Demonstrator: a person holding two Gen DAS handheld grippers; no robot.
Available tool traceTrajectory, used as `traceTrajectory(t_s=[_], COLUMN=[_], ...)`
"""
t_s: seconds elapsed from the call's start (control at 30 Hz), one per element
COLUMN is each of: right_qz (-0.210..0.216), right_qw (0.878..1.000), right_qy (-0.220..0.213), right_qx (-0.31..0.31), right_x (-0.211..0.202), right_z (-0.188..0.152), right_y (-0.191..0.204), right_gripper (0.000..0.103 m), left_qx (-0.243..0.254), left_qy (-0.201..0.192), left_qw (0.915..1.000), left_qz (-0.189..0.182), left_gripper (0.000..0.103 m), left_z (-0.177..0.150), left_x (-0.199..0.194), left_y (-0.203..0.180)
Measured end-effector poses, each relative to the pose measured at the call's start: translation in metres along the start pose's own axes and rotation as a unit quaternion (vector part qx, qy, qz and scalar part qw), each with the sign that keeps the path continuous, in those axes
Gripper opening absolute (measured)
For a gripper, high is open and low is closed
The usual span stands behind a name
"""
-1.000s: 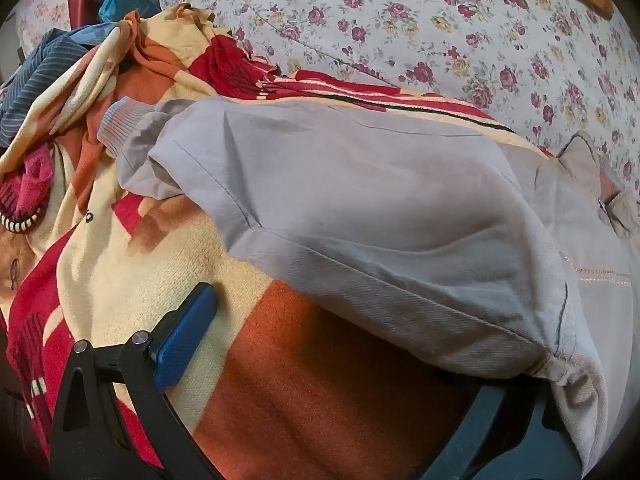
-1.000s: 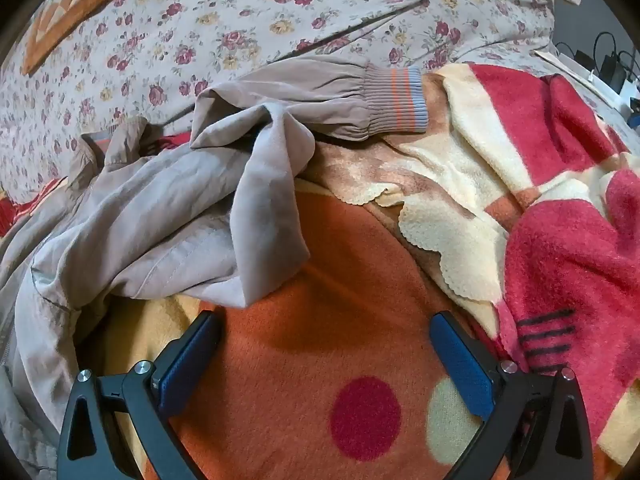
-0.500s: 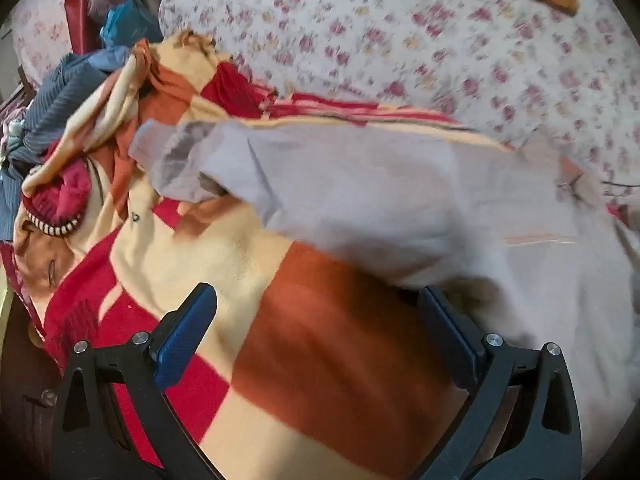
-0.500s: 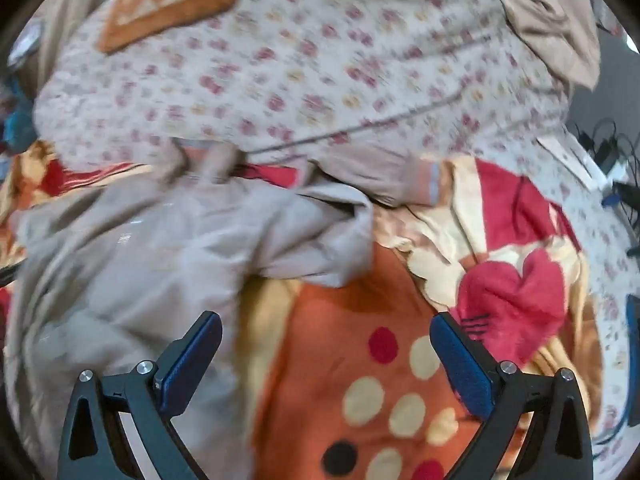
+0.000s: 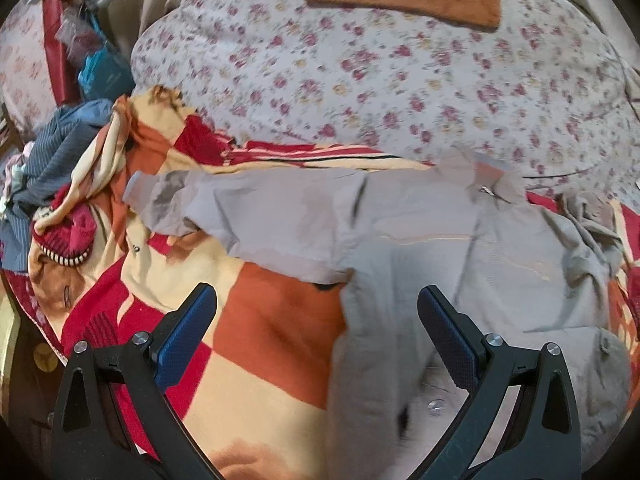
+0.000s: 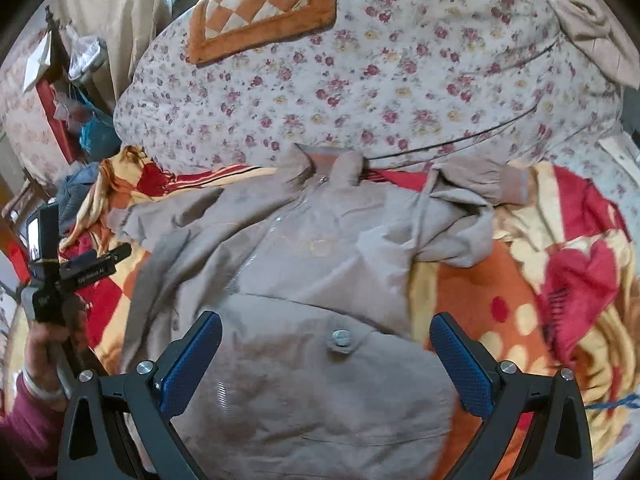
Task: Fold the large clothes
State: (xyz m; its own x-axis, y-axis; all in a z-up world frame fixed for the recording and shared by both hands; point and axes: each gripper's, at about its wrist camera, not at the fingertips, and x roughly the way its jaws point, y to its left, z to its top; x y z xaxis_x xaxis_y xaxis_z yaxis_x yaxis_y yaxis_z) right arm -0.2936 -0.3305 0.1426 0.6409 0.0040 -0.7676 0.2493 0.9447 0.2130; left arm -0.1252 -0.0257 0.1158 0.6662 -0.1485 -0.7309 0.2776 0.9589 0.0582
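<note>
While both grippers hang above the bed, the jacket [image 6: 320,248] is lying spread out face up on the blanket [image 6: 480,288], collar toward the flowered quilt [image 6: 360,80] at the far side. It's a beige-grey zip jacket, zipper running down the middle, with a snap button [image 6: 339,338] showing on the flap near the bottom hem.

Right gripper [image 6: 326,360] has its fingers spread wide, nothing between them, just hovering over the lower front of the jacket. Can't tell if the tips actually touch the fabric. From this camera the sleeve [image 6: 464,216] on the right side is folded in and crumpled, cuff pointing out over the blanket.

Left gripper [image 5: 316,332] is spread wide too and empty, sitting over the jacket's edge where it meets the orange and cream squares of the blanket. The other sleeve [image 5: 248,216] stretches straight out to the left, ribbed cuff at the end, flat on the blanket.

In the right camera you can also see the person's left hand [image 6: 52,340] holding the left gripper's handle at the far left. A pile of other clothes [image 5: 52,160] sits beyond the blanket's left edge, and an orange checkered cushion [image 6: 264,4] rests on top of the quilt.
</note>
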Motion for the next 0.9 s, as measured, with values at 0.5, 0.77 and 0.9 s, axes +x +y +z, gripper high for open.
traceTrajectory(t_s=[0.5,0.77,0.9], right_qz=[-0.042,-0.064,-0.072], right_qw=[0.999,0.998,0.997], right_qy=[-0.025,-0.019,-0.017], right_qx=[-0.016,-0.021,-0.021], right_x=[0.032,0.052,0.060], right_z=[0.011,0.011,0.011], right_y=[0.030,0.033,0.038], right_gripper=[0.103,0.103,0.103], left_qx=[0.020,0.025,0.020], left_qy=[0.012,0.021,0.022], left_qw=[0.9993,0.9987,0.9988], left_qz=[-0.029,-0.038,-0.038], left_gripper=[0.101,0.101,0.101], left_z=[0.002,-0.001,-0.001], left_x=[-0.003,0.005,0.007], left_y=[-0.048,-0.059,-0.060])
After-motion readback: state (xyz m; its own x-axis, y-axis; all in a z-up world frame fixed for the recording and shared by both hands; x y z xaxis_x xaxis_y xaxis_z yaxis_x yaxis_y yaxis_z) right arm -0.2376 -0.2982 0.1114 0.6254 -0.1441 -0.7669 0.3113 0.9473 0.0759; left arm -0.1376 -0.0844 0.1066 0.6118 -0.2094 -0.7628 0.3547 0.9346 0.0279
